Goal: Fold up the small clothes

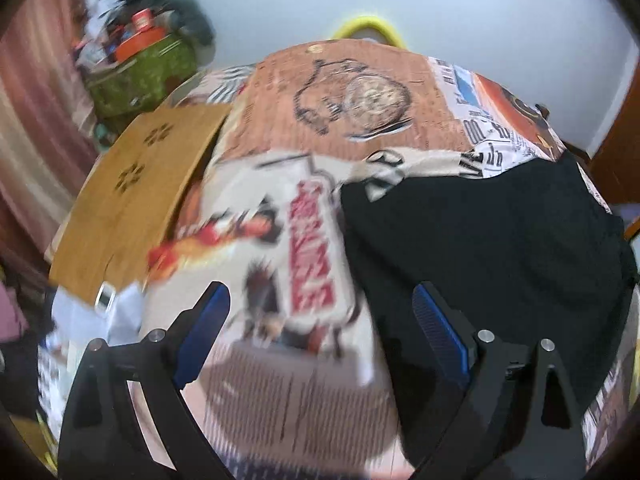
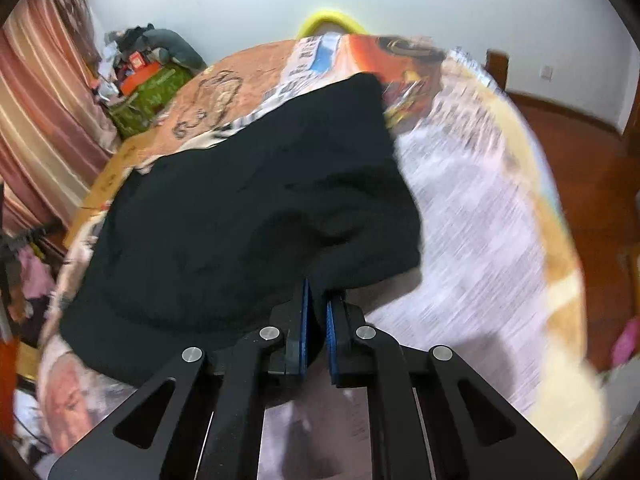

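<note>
A black garment (image 2: 248, 208) lies spread on a bed covered with a printed sheet (image 2: 480, 208). My right gripper (image 2: 317, 296) is shut on the garment's near edge, with black cloth pinched between its blue pads and lifted into a fold. In the left wrist view the same black garment (image 1: 492, 248) lies at the right. My left gripper (image 1: 320, 300) hangs above the sheet (image 1: 304, 128) with its jaws wide apart and nothing between them. Its right finger (image 1: 440, 328) stands over the garment's left edge. Both views are blurred.
A wooden board (image 1: 132, 200) with flower cut-outs lies at the bed's left side. Behind it stands a green box piled with clutter (image 1: 140, 60). Striped curtains (image 2: 48, 92) hang at the left. A yellow ring (image 2: 328, 22) shows behind the bed. A wooden floor (image 2: 592, 160) lies to the right.
</note>
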`<act>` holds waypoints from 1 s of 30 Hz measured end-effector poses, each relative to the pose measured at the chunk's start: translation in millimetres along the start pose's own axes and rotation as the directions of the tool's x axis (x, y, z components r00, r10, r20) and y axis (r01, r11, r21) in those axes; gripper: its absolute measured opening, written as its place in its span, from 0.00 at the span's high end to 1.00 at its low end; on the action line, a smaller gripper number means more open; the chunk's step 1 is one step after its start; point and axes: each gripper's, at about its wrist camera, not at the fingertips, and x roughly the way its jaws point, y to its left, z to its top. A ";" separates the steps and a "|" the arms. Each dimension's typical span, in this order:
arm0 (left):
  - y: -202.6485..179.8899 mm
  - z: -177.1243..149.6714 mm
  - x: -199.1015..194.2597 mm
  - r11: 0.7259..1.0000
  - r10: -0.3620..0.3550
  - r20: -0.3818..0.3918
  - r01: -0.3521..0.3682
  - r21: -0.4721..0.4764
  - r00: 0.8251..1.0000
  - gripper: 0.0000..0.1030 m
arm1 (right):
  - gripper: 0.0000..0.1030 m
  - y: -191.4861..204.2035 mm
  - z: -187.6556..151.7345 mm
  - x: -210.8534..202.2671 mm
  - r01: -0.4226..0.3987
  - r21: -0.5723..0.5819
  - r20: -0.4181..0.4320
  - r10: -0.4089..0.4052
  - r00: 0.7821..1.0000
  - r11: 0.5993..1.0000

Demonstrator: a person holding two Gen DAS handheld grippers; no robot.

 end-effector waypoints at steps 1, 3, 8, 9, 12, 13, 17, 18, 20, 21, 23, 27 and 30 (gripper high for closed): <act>-7.6 10.7 11.7 0.999 0.014 0.009 -0.014 0.032 1.000 0.09 | 0.94 -4.2 7.3 0.7 0.023 -0.002 0.007 -0.022 1.000 1.000; -16.7 21.6 30.4 0.997 0.029 0.003 -0.029 0.065 1.000 0.09 | 0.94 -15.8 26.8 4.4 0.071 0.006 0.033 -0.071 0.997 0.997; -41.2 45.4 86.8 0.993 -0.029 -0.094 0.039 0.108 0.995 0.09 | 0.93 -37.8 55.6 8.6 0.155 0.079 0.079 -0.162 0.984 0.985; -45.1 47.8 97.2 0.993 -0.041 -0.110 0.054 0.110 0.993 0.09 | 0.93 -39.1 56.2 4.8 0.149 0.099 0.091 -0.158 0.983 0.984; -52.9 47.9 123.0 0.991 -0.079 -0.177 0.097 0.094 0.981 0.14 | 0.86 -39.1 47.6 -5.7 0.099 0.125 0.106 -0.112 0.988 0.987; -55.1 44.9 130.2 0.990 -0.090 -0.202 0.109 0.086 0.975 0.28 | 0.81 -35.0 39.5 -9.2 0.088 0.124 0.104 -0.101 0.989 0.988; -54.2 33.9 129.2 0.978 -0.206 -0.203 0.210 -0.004 0.957 0.67 | 0.57 -16.0 9.8 -22.2 0.068 0.107 0.099 -0.079 0.992 0.992; -54.7 32.3 126.2 0.980 -0.194 -0.198 0.197 -0.004 0.961 0.75 | 0.57 -10.3 -1.7 -25.1 0.056 0.107 0.085 -0.065 0.994 0.993; -57.1 25.4 117.9 0.989 -0.135 -0.187 0.143 0.028 0.973 0.87 | 0.57 -5.8 -10.1 -25.9 0.025 0.120 0.059 -0.032 0.998 0.992; -56.6 22.2 114.5 0.991 -0.122 -0.185 0.130 0.037 0.975 0.89 | 0.57 -4.5 -14.7 -25.1 0.008 0.136 0.050 -0.015 0.999 0.991; -50.4 11.7 105.2 0.994 -0.096 -0.179 0.105 0.041 0.979 0.94 | 0.57 2.4 -31.0 -23.8 -0.047 0.175 0.020 0.045 0.999 0.983; -32.2 -12.9 86.5 0.996 -0.072 -0.170 0.080 0.039 0.983 0.95 | 0.57 19.1 -48.5 -12.8 -0.114 0.206 -0.039 0.124 0.991 0.972; -23.7 -32.2 69.0 0.997 -0.041 -0.167 0.051 0.059 0.985 0.95 | 0.57 35.4 -52.5 -5.3 -0.162 0.202 -0.078 0.180 0.981 0.966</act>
